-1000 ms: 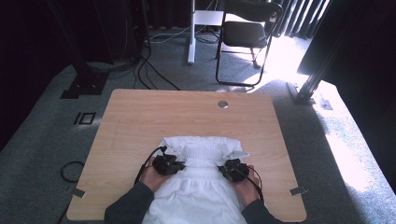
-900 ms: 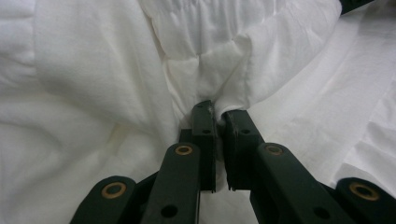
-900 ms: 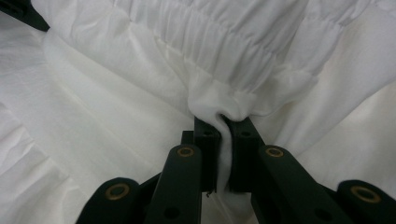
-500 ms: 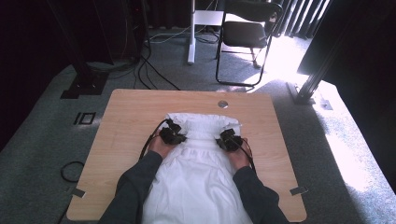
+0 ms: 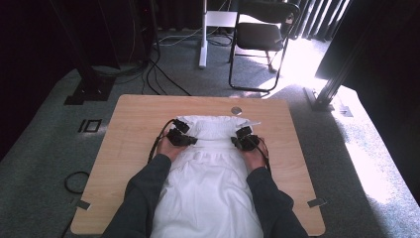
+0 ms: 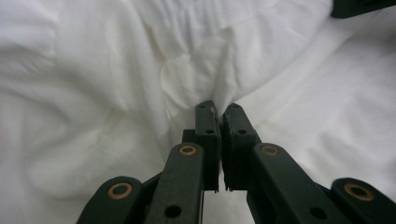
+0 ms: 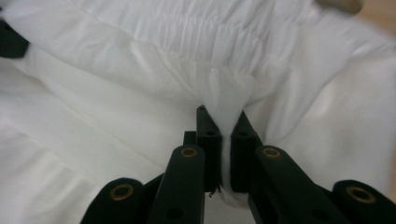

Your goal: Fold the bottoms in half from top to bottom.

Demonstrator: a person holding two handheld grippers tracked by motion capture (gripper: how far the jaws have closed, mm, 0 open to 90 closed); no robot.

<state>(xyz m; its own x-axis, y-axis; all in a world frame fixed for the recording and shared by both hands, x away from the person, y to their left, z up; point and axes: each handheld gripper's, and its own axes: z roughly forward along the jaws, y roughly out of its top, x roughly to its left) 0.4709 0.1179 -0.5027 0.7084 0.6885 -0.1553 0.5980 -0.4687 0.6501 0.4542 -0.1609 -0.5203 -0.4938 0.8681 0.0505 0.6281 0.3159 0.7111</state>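
The high view looks forward and down over the table (image 5: 138, 119) from the person's side. Both gripper views sit close on the white cloth (image 5: 208, 183), which all three views share.

Bare wood lay open on the table (image 5: 133, 134) to the left of the white garment (image 5: 208, 183) and to its right, out to both side edges. A clear strip ran along the far edge too, broken by a small round metal cap (image 5: 236, 110) just beyond the garment's gathered end. The garment covered the middle down to the near edge, flanked by the person's sleeves (image 5: 143, 198).
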